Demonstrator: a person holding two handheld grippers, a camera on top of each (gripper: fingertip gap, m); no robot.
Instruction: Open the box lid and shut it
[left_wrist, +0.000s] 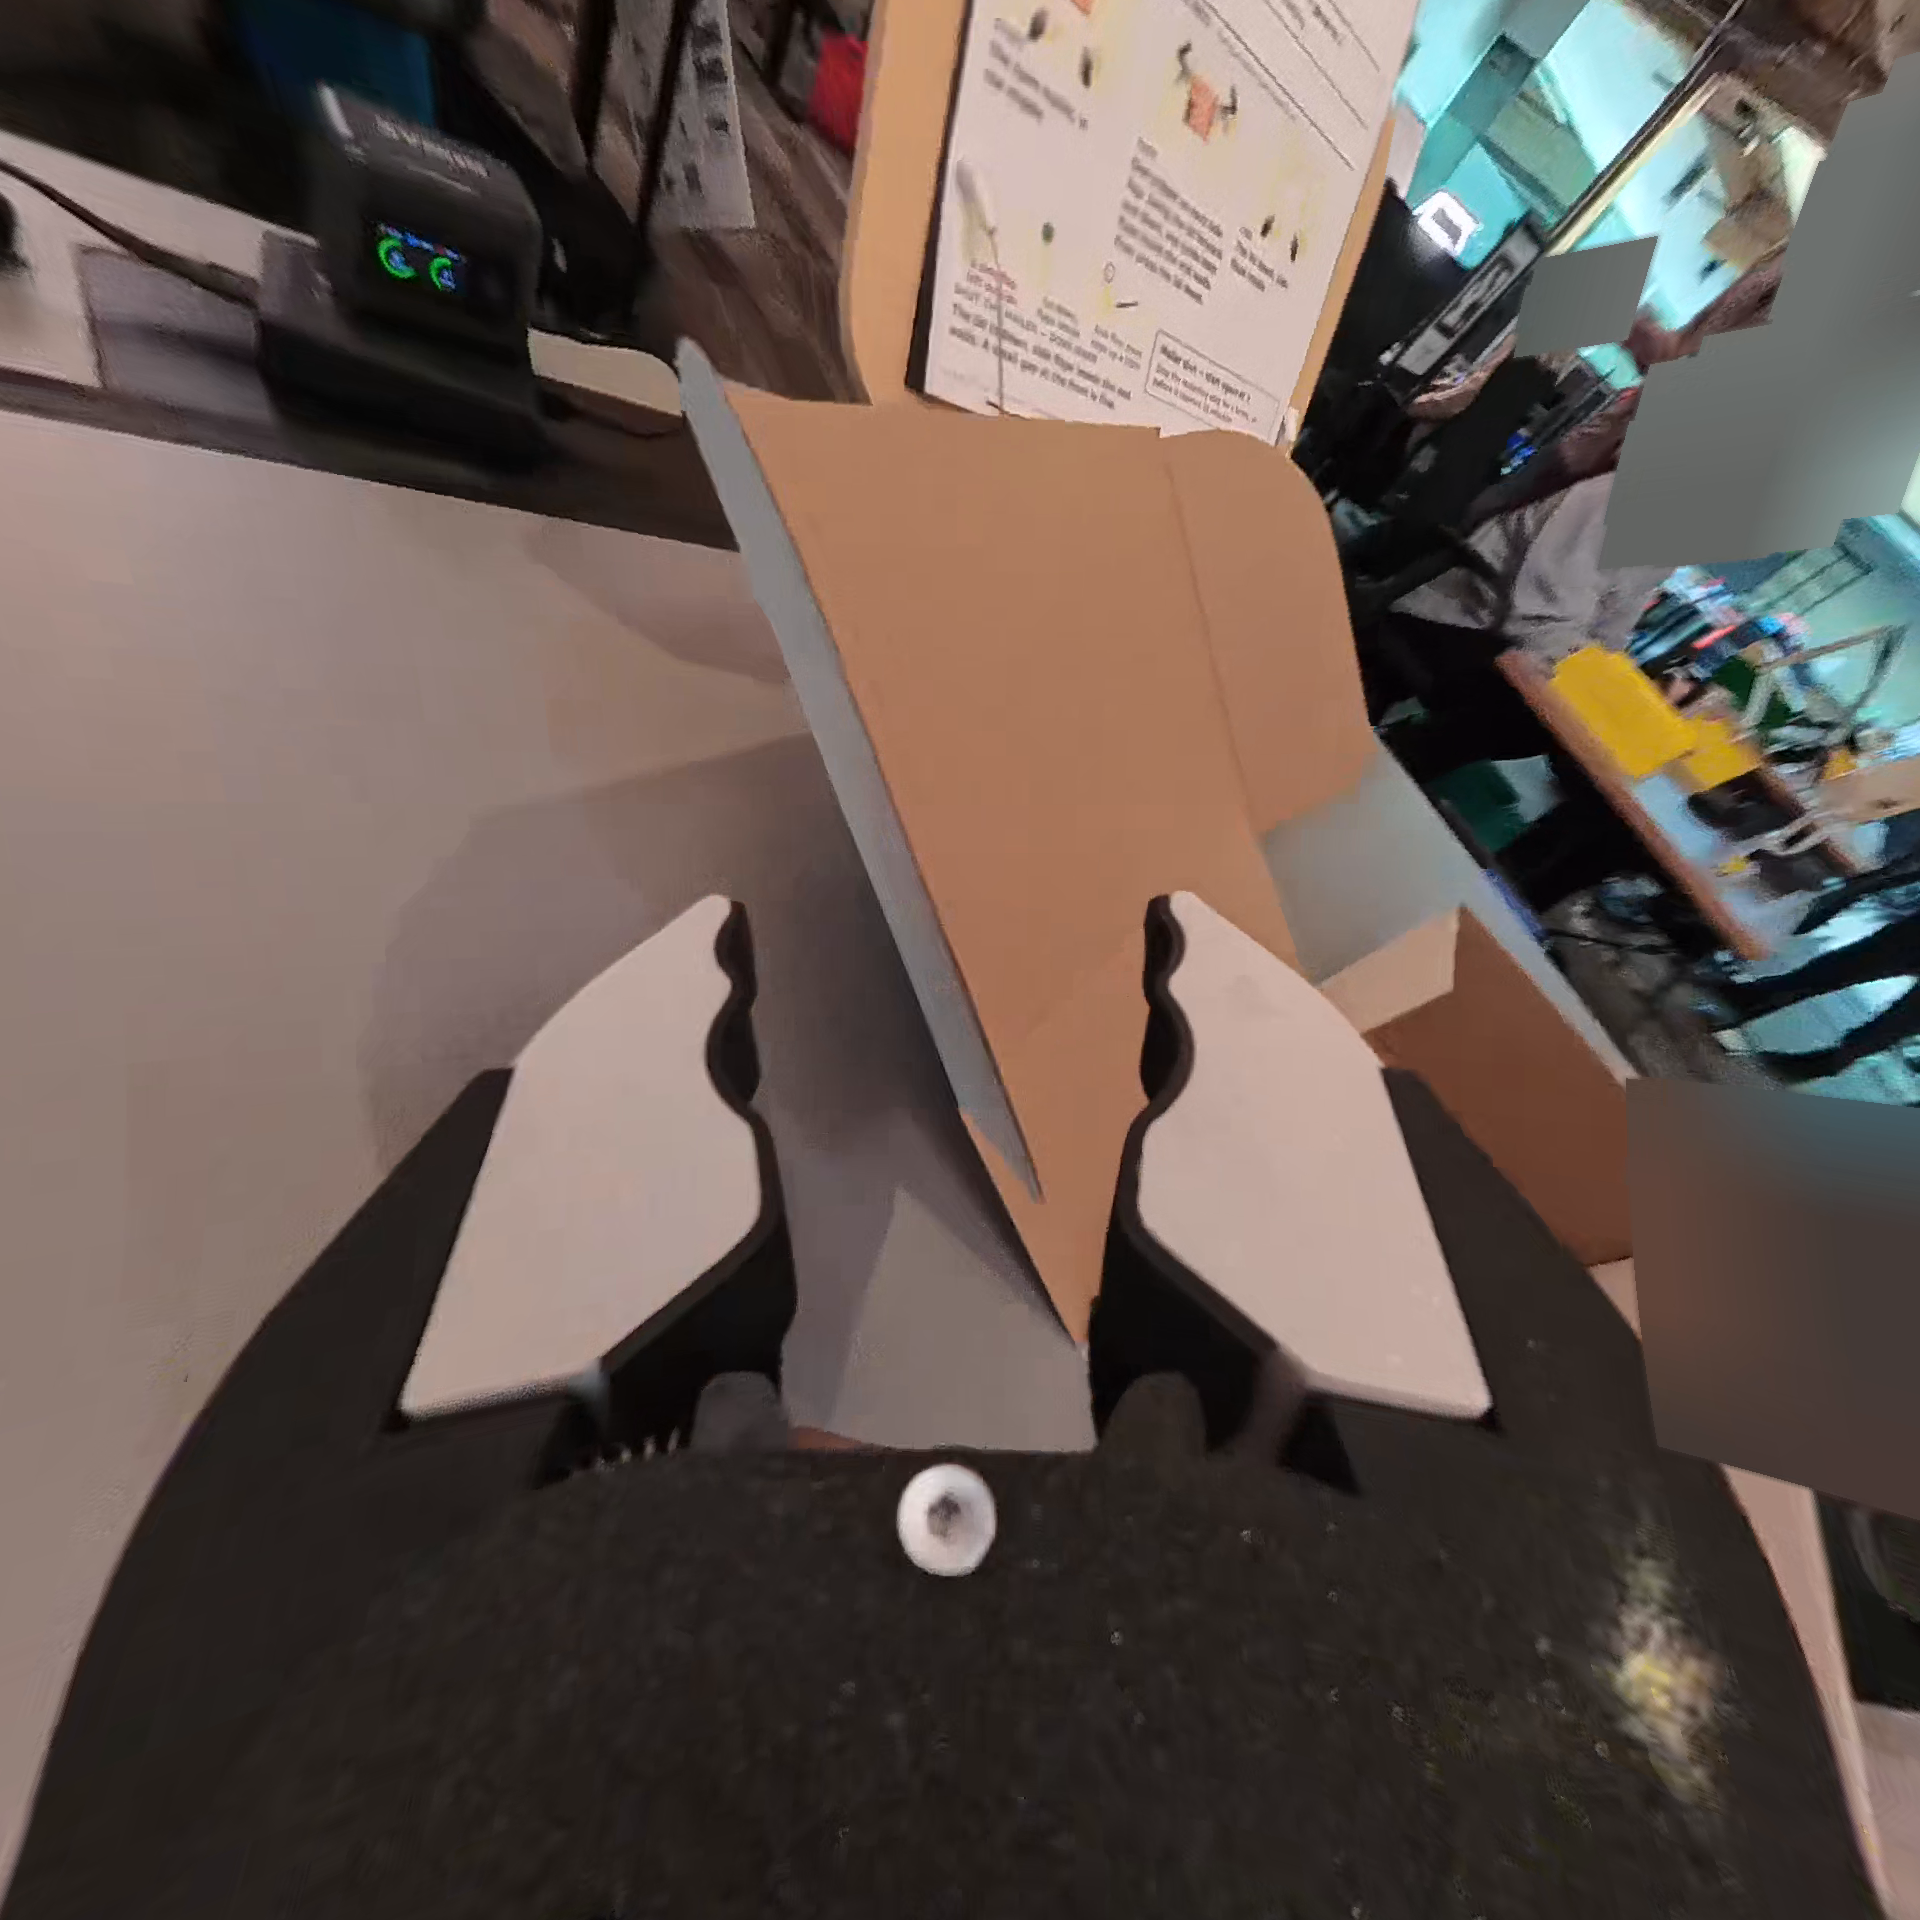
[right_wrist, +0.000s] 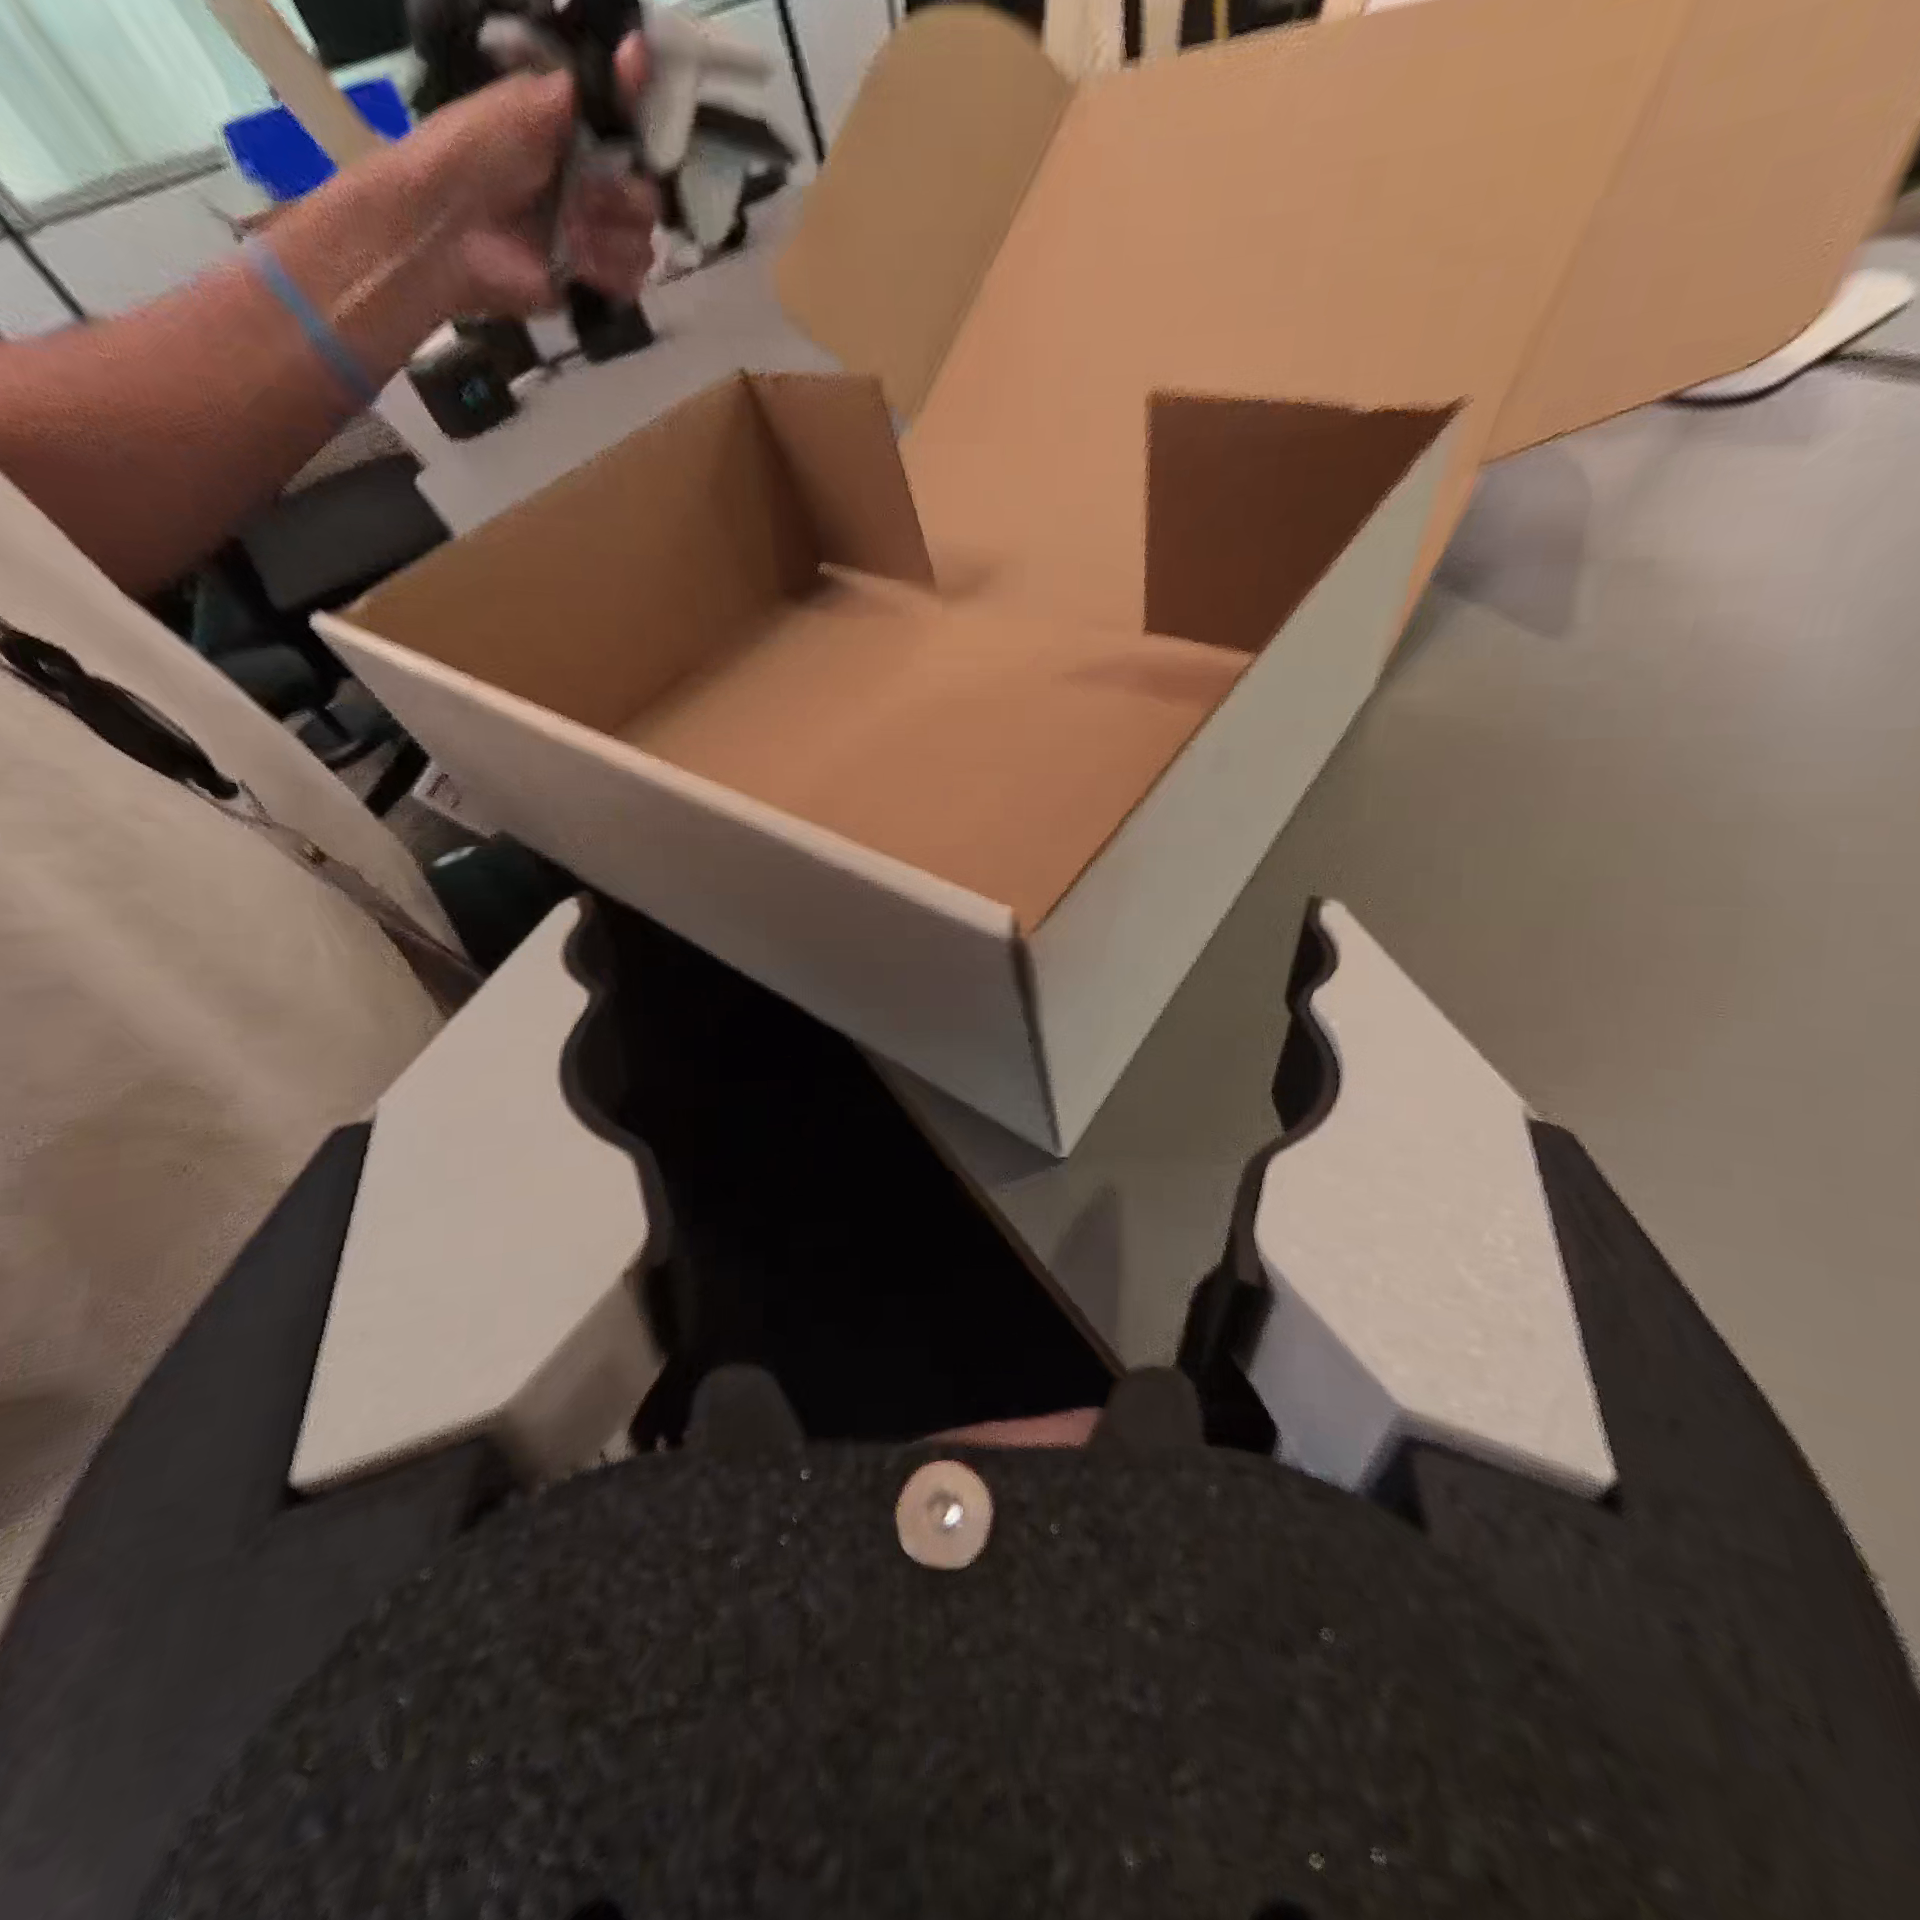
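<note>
Standing open: cardboard box (right_wrist: 831, 727) on the tabletop (right_wrist: 1610, 779), lid (right_wrist: 1299, 239) raised upright behind it.

Left tongs (left_wrist: 940, 914) released, fingers straddling the lid's side flap (left_wrist: 997, 675) without pinching it. Right tongs (right_wrist: 940, 925) released, empty, just short of the box's near corner, which overhangs the tabletop edge. Risk, as I judge it: pushing the lid down off-centre could buckle the flap outside the wall, or slide the light box off the edge.

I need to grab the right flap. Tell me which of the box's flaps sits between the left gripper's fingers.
The lid's side flap, seen edge-on between the left gripper fingers; the rounded far flap lies beyond them.
</note>
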